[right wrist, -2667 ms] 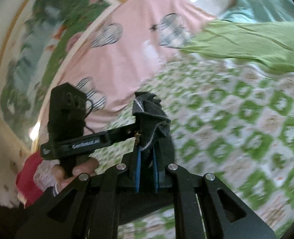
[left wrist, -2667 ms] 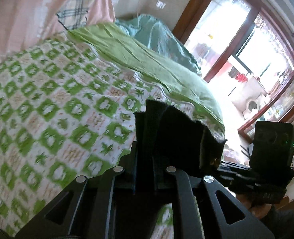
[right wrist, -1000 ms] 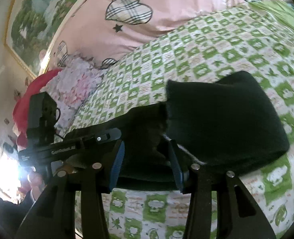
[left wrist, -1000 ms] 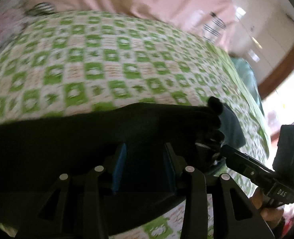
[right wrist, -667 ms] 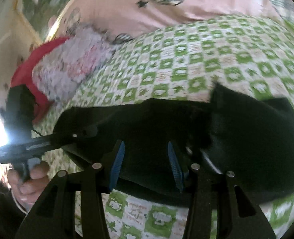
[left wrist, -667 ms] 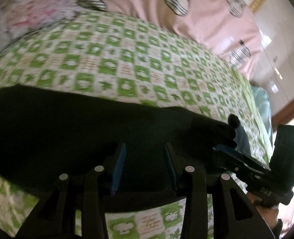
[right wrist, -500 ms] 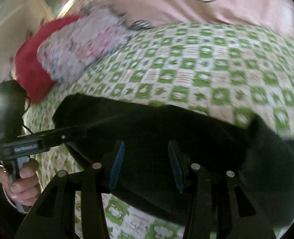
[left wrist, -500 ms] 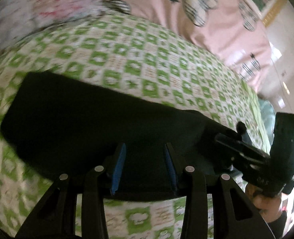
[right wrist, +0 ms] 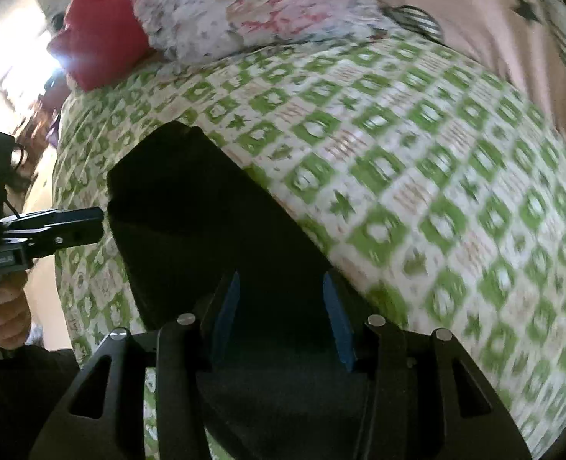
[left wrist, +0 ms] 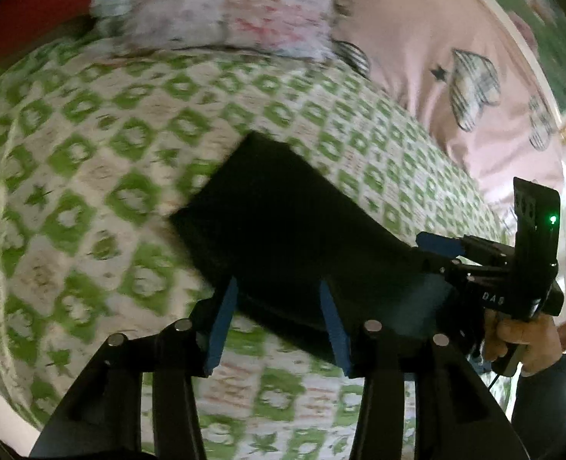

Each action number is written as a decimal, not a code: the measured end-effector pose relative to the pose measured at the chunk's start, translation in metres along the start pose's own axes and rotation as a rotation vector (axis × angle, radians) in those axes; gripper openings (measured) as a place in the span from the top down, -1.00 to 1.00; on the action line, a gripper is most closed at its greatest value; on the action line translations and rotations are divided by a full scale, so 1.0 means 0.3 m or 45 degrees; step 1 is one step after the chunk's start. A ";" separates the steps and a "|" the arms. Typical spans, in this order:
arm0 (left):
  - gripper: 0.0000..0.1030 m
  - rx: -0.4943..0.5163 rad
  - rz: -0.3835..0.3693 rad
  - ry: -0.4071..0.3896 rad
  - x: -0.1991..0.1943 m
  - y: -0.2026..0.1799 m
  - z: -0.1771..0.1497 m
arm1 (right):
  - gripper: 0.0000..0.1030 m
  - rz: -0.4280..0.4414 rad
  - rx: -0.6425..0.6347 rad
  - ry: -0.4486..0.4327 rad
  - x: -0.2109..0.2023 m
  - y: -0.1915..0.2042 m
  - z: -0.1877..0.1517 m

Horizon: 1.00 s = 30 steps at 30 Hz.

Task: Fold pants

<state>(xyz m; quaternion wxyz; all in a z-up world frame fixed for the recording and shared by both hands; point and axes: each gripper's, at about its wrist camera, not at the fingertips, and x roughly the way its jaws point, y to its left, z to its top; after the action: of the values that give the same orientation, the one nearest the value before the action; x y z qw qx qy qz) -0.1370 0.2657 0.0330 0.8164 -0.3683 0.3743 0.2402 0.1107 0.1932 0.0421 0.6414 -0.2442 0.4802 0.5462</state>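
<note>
The black pants (left wrist: 294, 222) lie folded flat on the green-and-white checked bedspread (left wrist: 91, 161); they also show in the right wrist view (right wrist: 191, 222). My left gripper (left wrist: 277, 299) is open, its blue-padded fingers over the near edge of the pants, holding nothing. My right gripper (right wrist: 281, 291) is open above the pants, holding nothing. The right gripper also shows in the left wrist view (left wrist: 442, 247), at the pants' right end. The left gripper shows in the right wrist view (right wrist: 91, 222) at the pants' left edge.
A floral pillow (left wrist: 225, 7) and a red cushion (right wrist: 95, 46) lie at the head of the bed. A pink quilt with plaid hearts (left wrist: 455, 88) lies along the far side. The checked bedspread (right wrist: 417, 145) spreads right of the pants.
Both grippers held bunched pants 2.7 s ago; they have since let go and opened. The pants now lie flat, and both grippers have drawn back and swung toward the pillows.
</note>
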 end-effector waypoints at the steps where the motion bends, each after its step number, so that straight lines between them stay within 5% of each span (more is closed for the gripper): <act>1: 0.11 -0.020 0.011 -0.002 -0.002 0.020 0.003 | 0.09 0.009 -0.023 0.016 0.018 0.006 0.026; 15: -0.29 -0.205 0.099 0.034 0.047 0.174 0.038 | 0.09 0.166 -0.187 0.051 0.201 0.120 0.261; 30: -0.29 -0.211 0.129 0.092 0.169 0.163 0.072 | 0.09 0.247 -0.241 0.105 0.310 0.157 0.355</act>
<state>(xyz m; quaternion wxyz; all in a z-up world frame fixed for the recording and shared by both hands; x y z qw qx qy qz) -0.1297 0.3184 -0.0179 0.7560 -0.4235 0.4007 0.2977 0.0986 0.3391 0.0146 0.5396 -0.2783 0.4738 0.6379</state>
